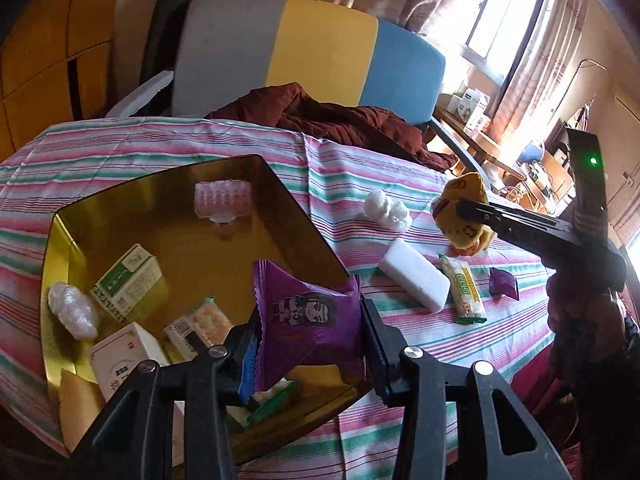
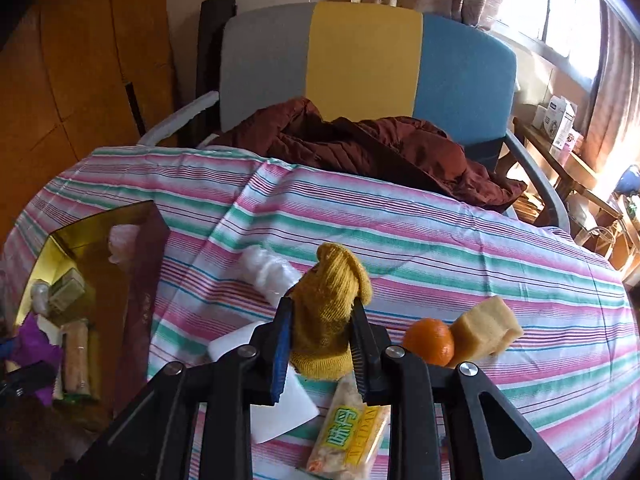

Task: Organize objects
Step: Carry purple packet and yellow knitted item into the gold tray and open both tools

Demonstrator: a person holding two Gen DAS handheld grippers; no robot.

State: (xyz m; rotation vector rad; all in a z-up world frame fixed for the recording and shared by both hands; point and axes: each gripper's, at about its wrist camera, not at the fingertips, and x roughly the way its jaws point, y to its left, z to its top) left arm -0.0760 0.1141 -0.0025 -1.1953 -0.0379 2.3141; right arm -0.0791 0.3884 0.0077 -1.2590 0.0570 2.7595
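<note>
My left gripper [image 1: 308, 320] is shut on a purple snack packet [image 1: 304, 316] and holds it over the near right edge of the gold box [image 1: 168, 184]. The box holds medicine cartons [image 1: 128, 280], a cracker pack [image 1: 200, 324], white wads and other items. My right gripper [image 2: 320, 332] is shut on a mustard-yellow knit sock [image 2: 328, 308] and holds it above the striped tablecloth [image 2: 440, 248]. The right gripper with the sock also shows in the left wrist view [image 1: 464, 208]. The gold box sits at the left in the right wrist view [image 2: 72, 232].
On the cloth lie a white block [image 1: 414, 276], a white wad [image 1: 386, 208], a yellow-green snack bar [image 2: 352, 436], a small purple packet [image 1: 504, 284], an orange [image 2: 430, 340] and a tan sponge [image 2: 486, 328]. A chair [image 2: 364, 64] with a brown jacket [image 2: 360, 148] stands behind.
</note>
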